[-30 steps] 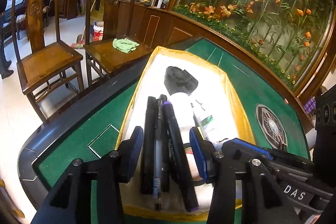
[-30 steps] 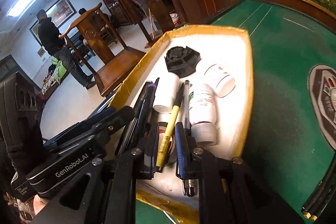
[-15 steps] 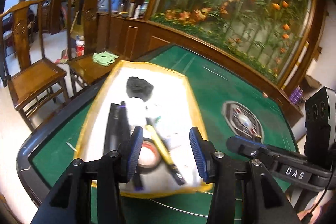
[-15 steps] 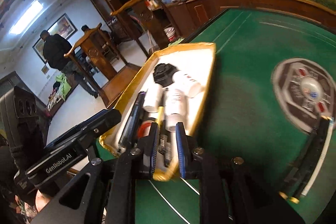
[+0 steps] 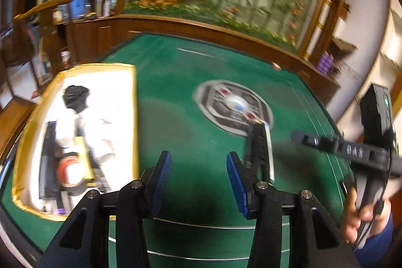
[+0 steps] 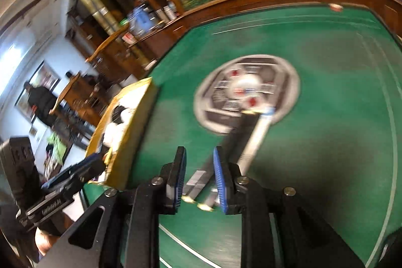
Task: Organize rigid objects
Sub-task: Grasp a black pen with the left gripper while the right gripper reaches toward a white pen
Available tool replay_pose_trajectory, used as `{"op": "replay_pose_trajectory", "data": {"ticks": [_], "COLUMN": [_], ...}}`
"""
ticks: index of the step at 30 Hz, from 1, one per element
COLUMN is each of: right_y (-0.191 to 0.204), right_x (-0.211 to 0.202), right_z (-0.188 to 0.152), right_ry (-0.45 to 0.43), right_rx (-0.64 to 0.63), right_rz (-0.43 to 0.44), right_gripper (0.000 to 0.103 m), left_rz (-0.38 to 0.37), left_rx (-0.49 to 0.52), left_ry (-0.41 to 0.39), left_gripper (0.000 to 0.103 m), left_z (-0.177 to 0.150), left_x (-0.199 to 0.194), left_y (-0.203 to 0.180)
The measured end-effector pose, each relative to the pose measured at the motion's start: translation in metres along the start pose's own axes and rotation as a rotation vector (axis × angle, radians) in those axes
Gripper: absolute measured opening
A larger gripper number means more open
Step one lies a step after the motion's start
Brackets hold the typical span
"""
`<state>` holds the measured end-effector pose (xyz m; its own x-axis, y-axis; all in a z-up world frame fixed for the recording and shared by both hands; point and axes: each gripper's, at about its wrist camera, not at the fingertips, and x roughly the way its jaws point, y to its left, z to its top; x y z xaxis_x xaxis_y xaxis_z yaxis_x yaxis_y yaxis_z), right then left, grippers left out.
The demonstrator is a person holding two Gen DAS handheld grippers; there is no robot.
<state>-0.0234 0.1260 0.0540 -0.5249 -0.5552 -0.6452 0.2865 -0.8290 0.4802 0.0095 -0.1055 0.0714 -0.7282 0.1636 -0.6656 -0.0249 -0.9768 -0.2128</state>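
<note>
Long black and white pens (image 6: pixel 247 142) lie side by side on green felt; both tools gape empty, the right one's jaws opening.

Both views motion-blurred; tray (image 5: pixel 134 117) contents smeared, items not separable; tray's near end hidden behind left gripper (image 5: pixel 198 176) arm; in right wrist view tray wall hides most contents; pens (image 6: pixel 241 142) on felt blurred, count unclear, near ends hidden behind right gripper (image 6: pixel 199 177) fingers; person's hand (image 5: pixel 364 220) cut by frame edge
</note>
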Motion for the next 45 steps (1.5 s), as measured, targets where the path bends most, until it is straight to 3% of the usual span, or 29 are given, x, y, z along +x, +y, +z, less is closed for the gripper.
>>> {"op": "replay_pose_trajectory", "data": {"ticks": [4, 8, 13, 24, 34, 36, 40, 42, 45], "right_y": [-0.040, -0.043, -0.041, -0.047, -0.049, -0.050, -0.050, -0.050, -0.050], "right_x": [-0.008, -0.013, -0.011, -0.007, -0.001, -0.001, 0.000, -0.001, -0.001], "right_z": [0.004, 0.005, 0.002, 0.000, -0.002, -0.002, -0.002, -0.002, -0.002], "right_ry": [-0.022, -0.040, -0.029, -0.020, -0.005, -0.005, -0.001, -0.004, -0.002], "right_rx": [0.136, 0.160, 0.163, 0.177, 0.183, 0.184, 0.186, 0.186, 0.187], "right_rz": [-0.007, 0.023, 0.049, 0.026, 0.013, 0.009, 0.011, 0.013, 0.017], "right_gripper": [0.031, 0.031, 0.031, 0.031, 0.031, 0.031, 0.031, 0.031, 0.031], "left_rz": [-0.063, -0.131, -0.099, -0.079, -0.123, -0.098, -0.086, -0.123, -0.117], "left_rx": [0.082, 0.140, 0.155, 0.164, 0.203, 0.214, 0.176, 0.139, 0.208], "left_ry": [0.093, 0.188, 0.236, 0.243, 0.242, 0.234, 0.246, 0.254, 0.261], "left_gripper": [0.048, 0.048, 0.048, 0.048, 0.048, 0.049, 0.048, 0.048, 0.048], "left_z": [-0.001, 0.000, 0.002, 0.023, 0.023, 0.026, 0.031, 0.029, 0.025], "left_x": [0.028, 0.061, 0.088, 0.124, 0.124, 0.127, 0.133, 0.135, 0.133], "left_y": [-0.028, -0.047, -0.052, -0.055, -0.060, -0.063, -0.052, -0.043, -0.053]}}
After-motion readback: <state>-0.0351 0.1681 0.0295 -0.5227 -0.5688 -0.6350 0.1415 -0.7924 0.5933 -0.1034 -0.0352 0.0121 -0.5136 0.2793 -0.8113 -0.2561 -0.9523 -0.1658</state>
